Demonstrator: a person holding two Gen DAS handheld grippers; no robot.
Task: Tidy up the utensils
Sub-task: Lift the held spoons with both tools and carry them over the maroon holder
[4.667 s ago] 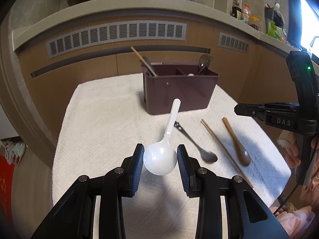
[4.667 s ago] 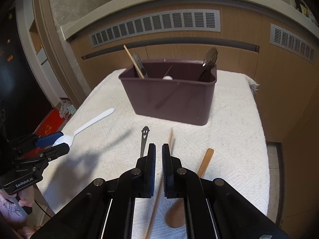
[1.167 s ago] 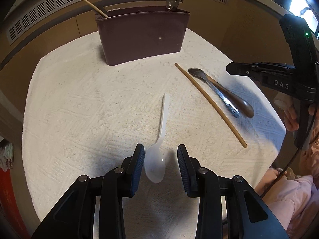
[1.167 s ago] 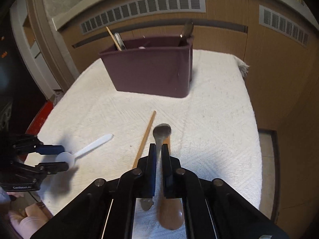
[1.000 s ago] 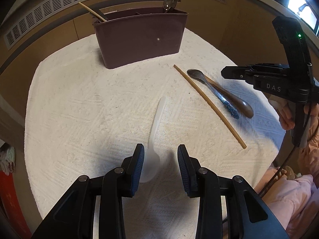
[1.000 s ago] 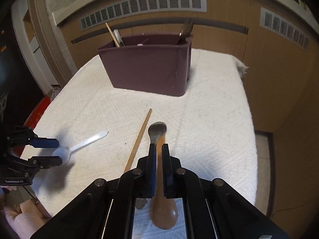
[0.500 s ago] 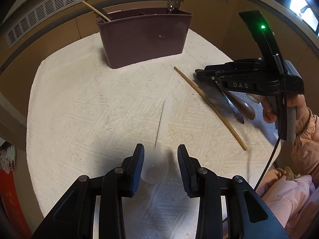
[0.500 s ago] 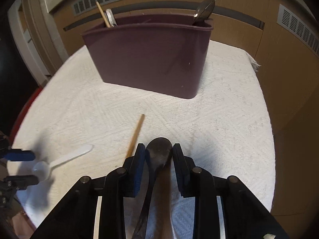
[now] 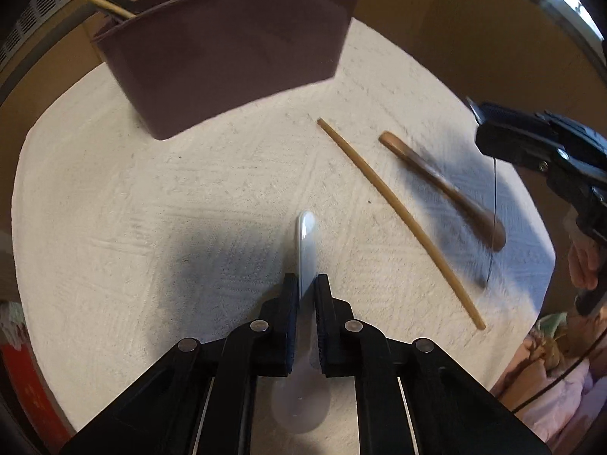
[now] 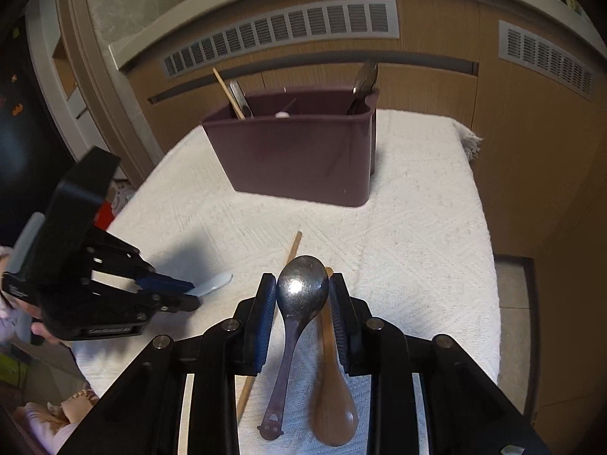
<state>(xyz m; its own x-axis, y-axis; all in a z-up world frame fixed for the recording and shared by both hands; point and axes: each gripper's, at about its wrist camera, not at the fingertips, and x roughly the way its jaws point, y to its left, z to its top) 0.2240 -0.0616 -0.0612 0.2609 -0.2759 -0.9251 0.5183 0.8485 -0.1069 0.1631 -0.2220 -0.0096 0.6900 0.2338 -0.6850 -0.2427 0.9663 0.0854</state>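
Note:
My left gripper (image 9: 306,288) is shut on the handle of the white plastic spoon (image 9: 305,235), which lies on the white towel (image 9: 114,208); its bowl shows under the fingers. In the right wrist view the left gripper (image 10: 189,295) sits at the left with the white spoon's (image 10: 216,282) handle tip sticking out. My right gripper (image 10: 302,288) is shut on the bowl of the metal spoon (image 10: 302,292), whose handle hangs free above the cloth. The wooden spoon (image 10: 334,409) and a single chopstick (image 10: 294,246) lie under it. The maroon caddy (image 10: 296,159) stands behind.
The caddy (image 9: 235,49) holds a chopstick at its left end and a metal spoon at its right. Brown cabinet fronts with vent grilles (image 10: 280,30) close off the back. The towel's right edge (image 10: 489,303) drops to the floor. A person's hand (image 9: 584,261) shows at the right.
My left gripper slid forward from the white spoon's bowl to its handle and shut on it. My right gripper took the metal spoon by the bowl and raised it off the wooden spoon.

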